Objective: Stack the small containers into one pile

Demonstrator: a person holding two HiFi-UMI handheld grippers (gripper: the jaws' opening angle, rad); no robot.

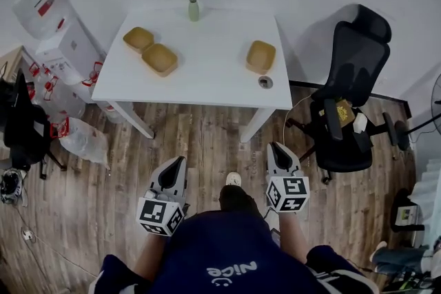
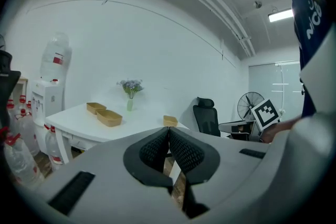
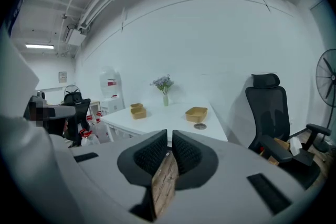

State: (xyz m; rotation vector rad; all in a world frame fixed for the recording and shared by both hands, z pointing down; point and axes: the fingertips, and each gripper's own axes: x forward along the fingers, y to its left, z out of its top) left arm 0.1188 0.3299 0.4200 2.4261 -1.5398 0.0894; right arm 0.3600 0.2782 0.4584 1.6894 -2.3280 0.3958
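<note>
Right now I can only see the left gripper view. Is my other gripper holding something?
Observer: No. The right gripper has its jaws together, with nothing between them.
Operator: Is anything else on the table near the containers?
Observer: Yes. A small round dark object lies on the white table, just on your side of the lone brown container at the right.
Operator: What's on the chair?
Observer: A yellow box sits on the seat of the black office chair.

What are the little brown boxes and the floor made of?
The far-left box, the box beside it and the right box look like matte brown paper or pulp: flat tan, no shine, but too far to be sure. The floor looks like wood planks or wood-look laminate: long grainy brown strips.
</note>
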